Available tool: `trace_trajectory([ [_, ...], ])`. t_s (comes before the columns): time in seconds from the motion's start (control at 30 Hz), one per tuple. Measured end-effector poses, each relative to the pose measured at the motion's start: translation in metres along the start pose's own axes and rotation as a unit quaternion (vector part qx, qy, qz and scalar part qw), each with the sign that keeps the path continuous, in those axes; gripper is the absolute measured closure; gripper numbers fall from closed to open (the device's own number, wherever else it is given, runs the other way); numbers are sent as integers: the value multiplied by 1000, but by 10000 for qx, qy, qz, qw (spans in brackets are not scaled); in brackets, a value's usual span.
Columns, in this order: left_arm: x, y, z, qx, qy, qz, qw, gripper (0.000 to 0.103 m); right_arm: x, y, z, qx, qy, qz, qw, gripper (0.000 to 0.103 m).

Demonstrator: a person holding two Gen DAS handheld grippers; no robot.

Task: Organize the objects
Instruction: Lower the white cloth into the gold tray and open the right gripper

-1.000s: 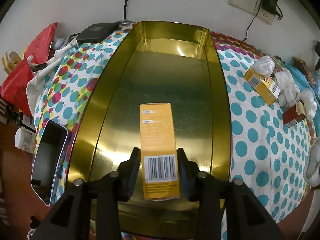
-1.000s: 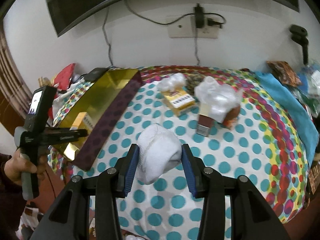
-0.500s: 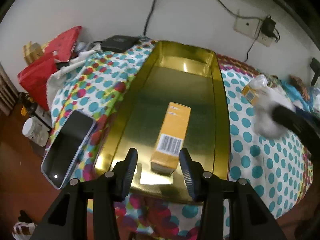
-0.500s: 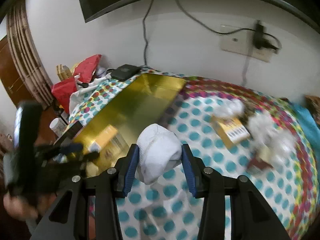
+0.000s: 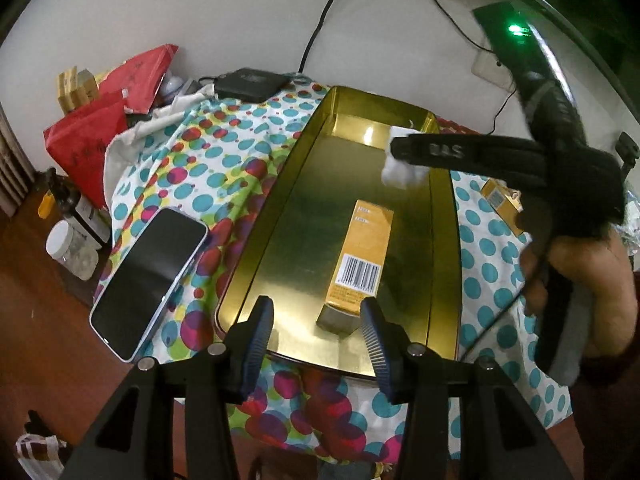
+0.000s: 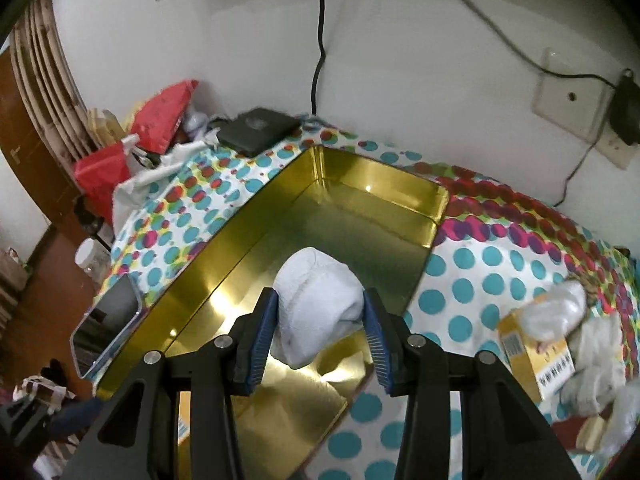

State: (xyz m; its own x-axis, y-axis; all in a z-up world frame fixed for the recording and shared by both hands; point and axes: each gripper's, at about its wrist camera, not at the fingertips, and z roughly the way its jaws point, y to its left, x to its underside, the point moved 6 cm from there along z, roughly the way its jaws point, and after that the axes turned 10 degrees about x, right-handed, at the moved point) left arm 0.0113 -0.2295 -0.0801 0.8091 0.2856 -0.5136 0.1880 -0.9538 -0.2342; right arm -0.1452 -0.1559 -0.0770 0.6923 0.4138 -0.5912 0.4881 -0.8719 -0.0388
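Your right hand [image 5: 576,280] and its tool block most of the right side of the left wrist view, so of the second yellow box [image 5: 502,200] on the dotted cloth [image 5: 208,184] you see only a corner there. In the right wrist view that same yellow box [image 6: 532,348] is half buried under crumpled white wrappings, blurred and hard to read. The phone [image 5: 148,280] is cut off by the tin's wall in the right wrist view.

Your right gripper [image 6: 320,332] is clenched on the white sock bundle [image 6: 316,304], pads pressing both sides, and it hangs over the gold tin [image 6: 248,224]. From the left wrist view only a bit of the bundle [image 5: 402,170] peeks out near the tin's far right corner.

Your left gripper [image 5: 318,340] has just been opening and grips nothing. The orange box [image 5: 360,260] lies flat on the floor of the gold tin [image 5: 256,240], its near end between the spread fingers, clear of both pads.
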Motion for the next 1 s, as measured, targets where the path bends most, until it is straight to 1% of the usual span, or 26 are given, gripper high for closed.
trace_trajectory([
  [0.13,2,4,4,15,41,-85,10000,57,-2,7,19,51,133,-101,9998,62],
  [0.27,2,5,5,14,47,-83,10000,57,0,12,29,40,220,-140,9997,62],
  [0.47,3,5,7,19,88,-129,9999,57,1,16,31,58,199,-246,9995,59],
  [0.5,3,4,7,34,81,-129,9999,57,0,17,30,54,181,-246,9995,54],
  [0.53,3,3,7,48,77,-119,9999,57,0,16,28,61,146,-235,9996,46],
  [0.6,3,1,6,46,58,-111,9999,57,-2,12,20,139,10,-184,9997,39],
  [0.63,3,0,5,61,47,-106,9999,57,-4,10,14,137,-91,-157,9997,37],
  [0.73,2,-6,1,86,-16,-55,9999,57,-8,1,-4,211,-286,-97,9993,37],
  [0.8,1,-13,-1,101,-80,-7,9999,57,-7,-10,-20,217,-446,10,9988,34],
  [0.87,0,-19,-3,114,-112,58,9999,57,-2,-24,-39,279,-582,118,9978,33],
  [0.9,0,-25,-4,149,-124,97,9998,57,1,-30,-46,332,-646,143,9973,32],
  [1.0,1,-37,-5,231,-155,202,9994,57,16,-59,-75,682,-897,262,9933,28],
])
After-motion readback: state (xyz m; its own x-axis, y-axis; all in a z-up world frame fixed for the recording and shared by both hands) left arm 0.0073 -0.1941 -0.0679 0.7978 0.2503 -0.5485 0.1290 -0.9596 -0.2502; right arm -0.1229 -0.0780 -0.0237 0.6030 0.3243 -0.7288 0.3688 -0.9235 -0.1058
